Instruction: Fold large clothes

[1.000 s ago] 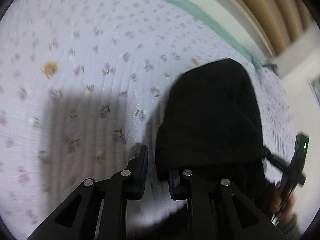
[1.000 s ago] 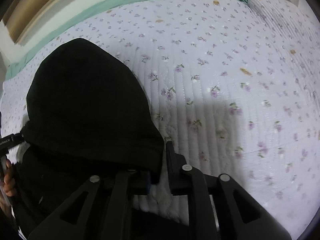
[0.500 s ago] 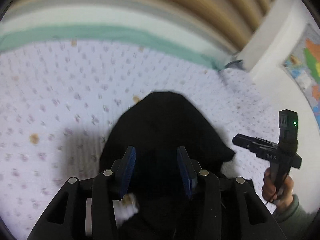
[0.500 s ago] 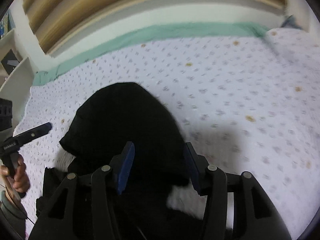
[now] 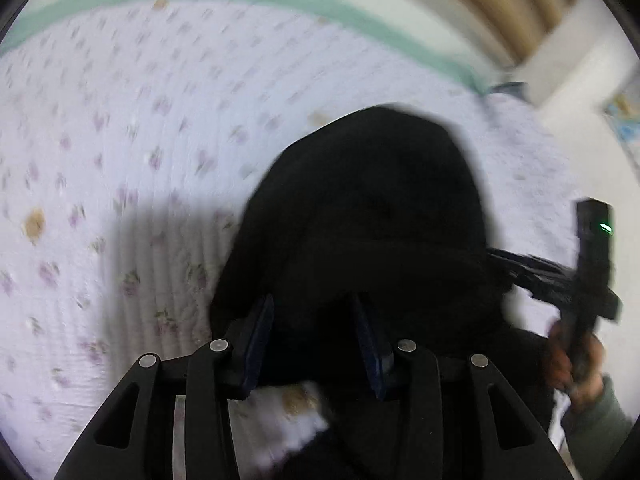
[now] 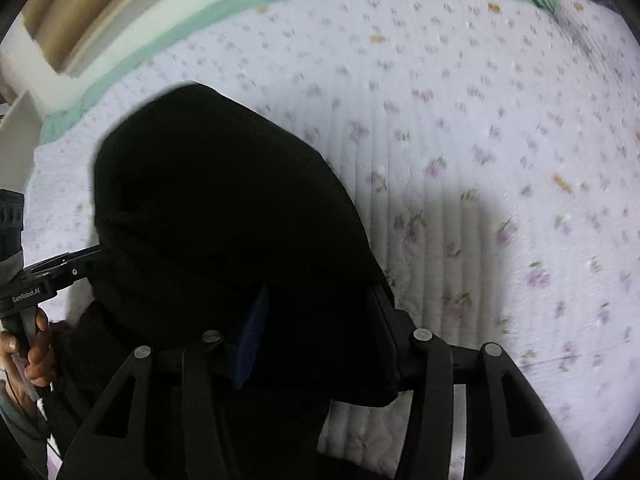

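Floral quilted bed (image 5: 168, 152), pale wall (image 6: 132, 40)

Black garment (image 5: 360, 216), centre of both views: matt, soft cloth that swallows light (weave not discernible). Bedspread (image 5: 140, 128), upper left: quilted cloth with stitched ribs and a printed flower pattern. Left gripper (image 5: 312, 336) and right gripper (image 6: 320, 332), lower frame: matt black plastic arms, bright metal rivets, dark blue pads.

White lettering "GenRobot.AI" stands on the black body of the left gripper (image 6: 60, 264).
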Demonstrator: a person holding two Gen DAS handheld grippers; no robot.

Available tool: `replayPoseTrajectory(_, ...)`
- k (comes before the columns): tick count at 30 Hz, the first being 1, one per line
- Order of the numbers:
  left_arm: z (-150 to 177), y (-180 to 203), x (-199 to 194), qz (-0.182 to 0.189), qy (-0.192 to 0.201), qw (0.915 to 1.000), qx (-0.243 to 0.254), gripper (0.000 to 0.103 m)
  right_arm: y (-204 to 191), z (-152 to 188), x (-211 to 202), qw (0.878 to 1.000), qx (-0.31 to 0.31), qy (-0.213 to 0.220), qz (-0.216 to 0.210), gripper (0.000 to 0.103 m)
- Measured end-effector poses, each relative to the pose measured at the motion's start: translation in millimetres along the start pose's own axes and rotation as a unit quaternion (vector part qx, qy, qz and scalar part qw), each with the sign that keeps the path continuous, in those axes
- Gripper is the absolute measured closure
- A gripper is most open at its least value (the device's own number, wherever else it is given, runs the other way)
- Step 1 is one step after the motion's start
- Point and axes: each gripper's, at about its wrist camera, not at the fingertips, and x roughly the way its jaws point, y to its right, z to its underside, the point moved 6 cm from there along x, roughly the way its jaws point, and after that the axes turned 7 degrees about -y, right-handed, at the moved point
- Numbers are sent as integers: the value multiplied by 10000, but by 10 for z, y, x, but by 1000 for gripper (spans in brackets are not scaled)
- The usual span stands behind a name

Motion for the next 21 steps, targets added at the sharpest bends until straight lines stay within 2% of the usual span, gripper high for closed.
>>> replayPoseTrajectory(2, -80, 86, -285, 309, 273, 9990, 182, 60, -8, -69, -227, 9995, -90, 225, -192, 49)
replayPoseTrajectory(4, -216, 96, -510, 401, 479, 9978, 225, 54, 21, -156, -357, 9990, -136, 338, -260, 47)
replayPoseTrajectory(5, -304, 61, -568, 434, 535, 9975, 168, 39, 45, -223, -396, 9988, -155, 364, -293, 46)
replayPoseTrajectory(6, -381, 16, -583, 433, 551, 9975, 100, 32, 75, -287, -403, 9987, -164, 364, -304, 44)
replayPoseTrajectory(7, -480, -50, -559, 439, 531, 9976, 33, 32, 103, -340, -387, 9988, -176, 336, -303, 42)
replayPoseTrajectory(9, -602, -162, -420, 637, 330, 9974, -71, 32, 169, -462, -288, 9982, -92, 193, -561, 34)
replayPoseTrajectory(11, -690, -340, -175, 838, -69, 9958, -349, 32, 226, -564, -159, 9953, 66, 19, -970, 34)
replayPoseTrajectory(14, -744, -488, 167, 1032, -449, 9907, -762, 32, 253, -655, 84, 9917, 169, -302, -1236, 34)
replayPoseTrajectory(15, -738, -513, 233, 1190, -534, 9878, -849, 32, 208, -656, 153, 9908, 157, -395, -1283, 34)
replayPoseTrajectory(17, -699, -509, 369, 1772, -739, 9762, -1010, 32, 167, -675, 329, 9870, 87, -641, -1472, 34)
replayPoseTrajectory(18, -673, -493, 421, 1886, -773, 9734, -1044, 32, 138, -657, 415, 9844, 52, -761, -1584, 33)
replayPoseTrajectory(19, -645, -479, 449, 1828, -751, 9751, -1010, 33, 90, -645, 476, 9828, 1, -874, -1626, 34)
replayPoseTrajectory(20, -617, -444, 436, 1712, -682, 9788, -898, 49, 59, -619, 473, 9830, -79, -907, -1593, 46)
replayPoseTrajectory(21, -587, -393, 390, 1562, -586, 9833, -720, 75, -11, -596, 434, 9843, -267, -880, -1506, 61)
